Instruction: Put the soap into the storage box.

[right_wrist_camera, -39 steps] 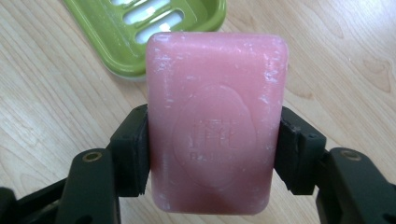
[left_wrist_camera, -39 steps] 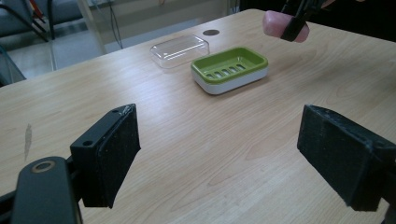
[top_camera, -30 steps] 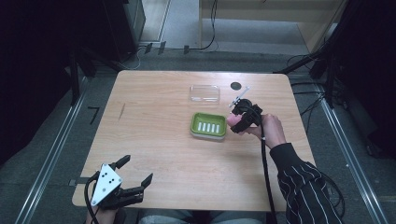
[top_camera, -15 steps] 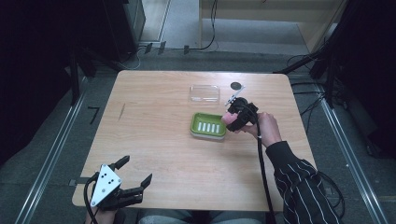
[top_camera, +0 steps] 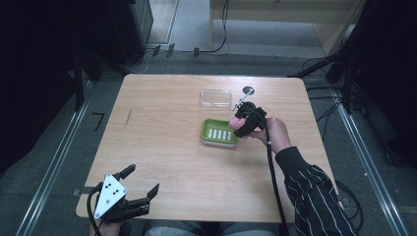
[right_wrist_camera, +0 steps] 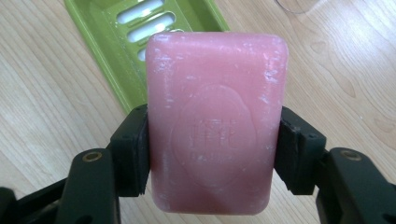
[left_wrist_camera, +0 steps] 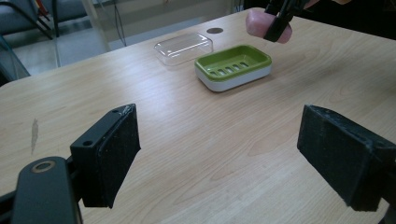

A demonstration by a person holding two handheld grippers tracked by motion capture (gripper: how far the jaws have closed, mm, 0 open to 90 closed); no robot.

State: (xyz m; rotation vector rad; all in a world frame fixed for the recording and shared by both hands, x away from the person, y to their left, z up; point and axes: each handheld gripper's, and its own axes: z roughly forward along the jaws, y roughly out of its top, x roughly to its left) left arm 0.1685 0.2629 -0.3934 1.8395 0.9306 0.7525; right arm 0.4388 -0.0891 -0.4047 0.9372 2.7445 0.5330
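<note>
A pink bar of soap (right_wrist_camera: 215, 121) sits clamped between the two black jaws of my right gripper (top_camera: 241, 124), which is shut on it. The soap (top_camera: 239, 123) hangs just above the right end of a green soap dish (top_camera: 219, 132) with a slotted floor. From the left gripper view the soap (left_wrist_camera: 268, 25) hovers above and behind the dish (left_wrist_camera: 233, 65). A clear plastic lid (top_camera: 215, 98) lies on the table behind the dish. My left gripper (top_camera: 142, 183) rests at the near left corner of the table, open, with nothing between its pads (left_wrist_camera: 114, 154).
A small dark round disc (top_camera: 248, 90) and a thin metal tool (top_camera: 239, 102) lie at the back right of the wooden table (top_camera: 162, 128). A dark smudge (top_camera: 128, 117) marks the left side. Black cable trails from the right gripper along the striped sleeve (top_camera: 310, 191).
The right gripper with the soap has shifted slightly left toward the dish's right end. The left gripper has stayed put.
</note>
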